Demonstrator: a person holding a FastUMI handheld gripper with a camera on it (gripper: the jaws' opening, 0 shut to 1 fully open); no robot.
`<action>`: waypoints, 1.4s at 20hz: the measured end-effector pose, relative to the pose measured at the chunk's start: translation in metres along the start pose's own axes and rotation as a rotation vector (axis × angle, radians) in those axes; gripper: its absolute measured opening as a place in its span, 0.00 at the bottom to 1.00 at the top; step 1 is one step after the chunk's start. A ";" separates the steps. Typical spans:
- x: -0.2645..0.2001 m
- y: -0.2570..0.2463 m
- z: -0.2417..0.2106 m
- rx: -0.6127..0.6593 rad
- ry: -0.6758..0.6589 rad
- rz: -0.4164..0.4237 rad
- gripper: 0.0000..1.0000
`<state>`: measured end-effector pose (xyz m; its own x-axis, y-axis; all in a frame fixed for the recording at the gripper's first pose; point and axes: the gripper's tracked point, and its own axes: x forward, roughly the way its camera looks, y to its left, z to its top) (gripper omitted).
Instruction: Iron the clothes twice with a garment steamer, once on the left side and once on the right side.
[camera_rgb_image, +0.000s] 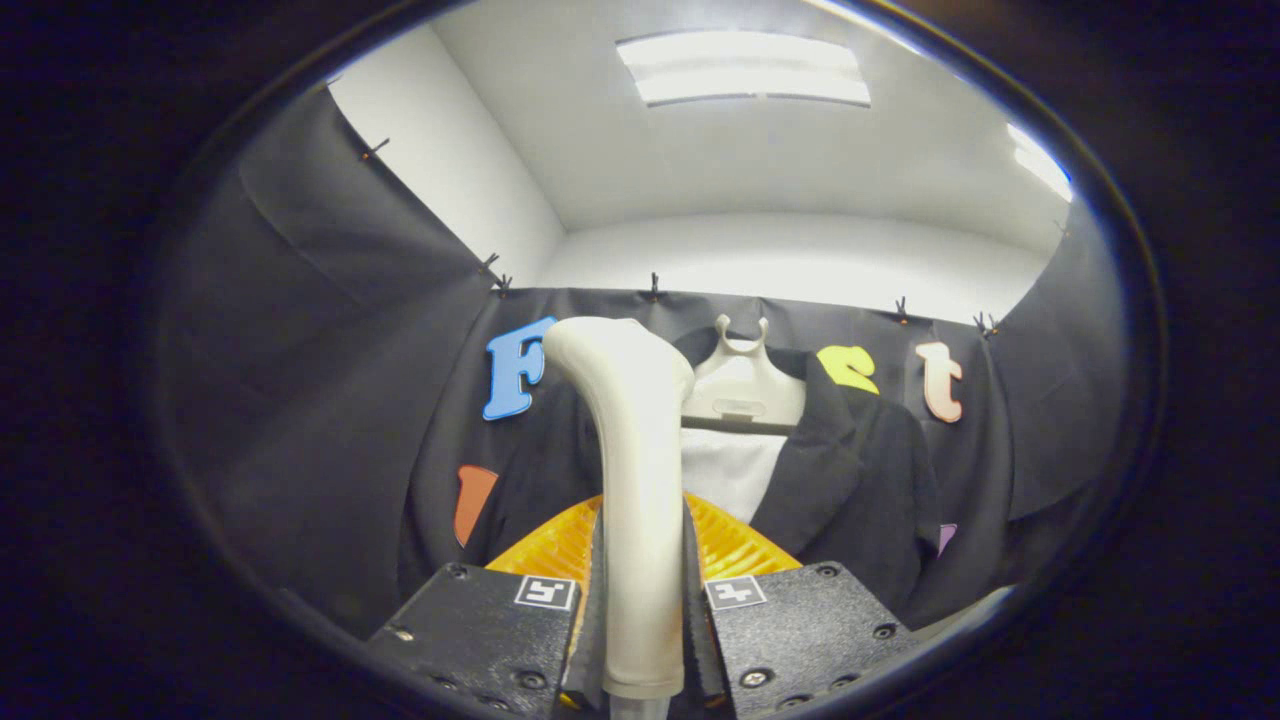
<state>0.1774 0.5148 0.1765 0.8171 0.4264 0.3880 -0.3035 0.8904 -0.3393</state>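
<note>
Cream plastic steamer handle (640, 520) stands upright in the lower centre, clamped between both fingers of the gripper (642, 610); behind it hangs a black jacket (850, 470).

The gripper (643, 600) has two blocky finger housings with a rough, grainy surface. Each housing carries a small square marker (545, 592) near its inner top corner. Round screws (755, 677) sit at the housing corners.

Black cloth wall (330, 380) pinned with small clips; white walls (450, 170) above; ceiling light panel (742, 68) lit.
</note>
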 end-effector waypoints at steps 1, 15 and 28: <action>0.007 0.003 0.004 -0.019 -0.010 -0.008 0.34; -0.011 0.016 -0.057 -0.125 0.127 -0.071 0.34; -0.081 0.017 -0.128 -0.121 0.322 -0.043 0.34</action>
<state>0.1691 0.4753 0.0293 0.9464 0.2997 0.1207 -0.2210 0.8729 -0.4350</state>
